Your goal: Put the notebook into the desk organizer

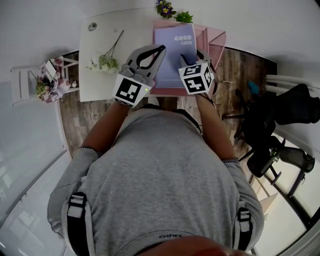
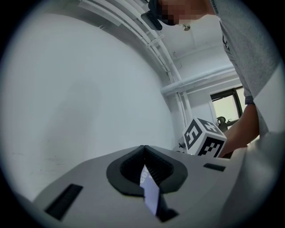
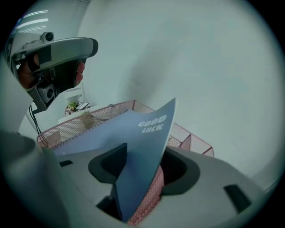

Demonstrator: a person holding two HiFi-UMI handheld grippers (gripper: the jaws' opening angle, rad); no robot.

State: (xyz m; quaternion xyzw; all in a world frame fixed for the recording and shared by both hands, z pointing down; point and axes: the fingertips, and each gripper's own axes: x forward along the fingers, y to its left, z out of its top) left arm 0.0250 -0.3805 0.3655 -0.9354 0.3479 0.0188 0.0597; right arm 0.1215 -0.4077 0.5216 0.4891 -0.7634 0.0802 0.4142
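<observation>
**A:** Closest in, the person's grey shirt (image 1: 160, 170) fills the bottom of the head view, with both arms stretched forward past it.

**B:** And the tools are right at the end of them. The left gripper (image 2: 143, 149) is pressed together, tips meeting, and a thin sliver of the notebook (image 1: 175, 47) is pinched between its pads. It has the left edge.

**A:** The right gripper (image 3: 144, 164) is spread wide! The notebook's corner stands between its jaws with a strip of pink mesh under it. One jaw stands clear of the cover, so there's no squeeze on that side.

**B:** It's a lavender notebook with "GOOD LUCK" on the cover and a spiral down one edge. It's tilted over the left part of the desk organizer (image 1: 212, 42), the pink wire one. Whether its lower edge is seated inside, I can't tell.

**A:** The organizer stands at the right end of the white table (image 1: 100, 45). A flower sprig (image 1: 106, 61) lies on the tabletop left of the grippers, well apart from the notebook.

**B:** Further back, a small potted plant (image 1: 165, 8) sits just behind the organizer. Out on the wooden floor (image 1: 80, 120), a white stand (image 1: 22, 85) with a bouquet (image 1: 50, 85) is at the left and a black office chair (image 1: 280, 125) at the right.
</observation>
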